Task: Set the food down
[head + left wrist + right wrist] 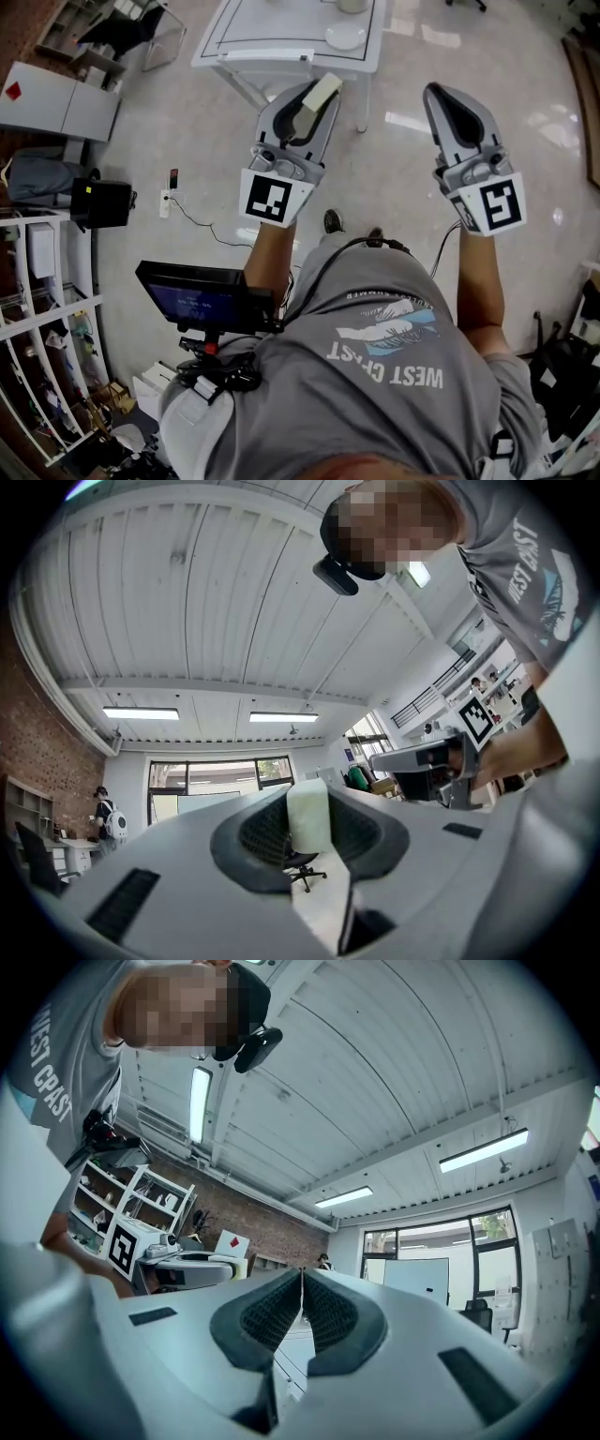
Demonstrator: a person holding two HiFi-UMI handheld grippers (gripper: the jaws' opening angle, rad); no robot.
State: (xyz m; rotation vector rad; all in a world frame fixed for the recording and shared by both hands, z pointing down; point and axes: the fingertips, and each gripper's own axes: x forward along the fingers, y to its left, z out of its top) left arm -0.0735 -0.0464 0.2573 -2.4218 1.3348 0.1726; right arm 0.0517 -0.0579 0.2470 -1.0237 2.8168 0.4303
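Ahead, a white plate (pixel 345 37) lies on the white table (pixel 281 42), its face plain. The pale block of food (pixel 322 92) is pinched between the left gripper's (pixel 311 97) jaws, held in the air near the table's edge. The right gripper (pixel 441 94) is clenched empty alongside. A dark screen (pixel 192 298) sits by the person's waist.

The white square counter (pixel 281 37) ran off the head view's top edge, cutting a pale round thing (pixel 352 5) on it. The cream food block (pixel 324 91) had its lower end hidden inside the left claw (pixel 309 98).
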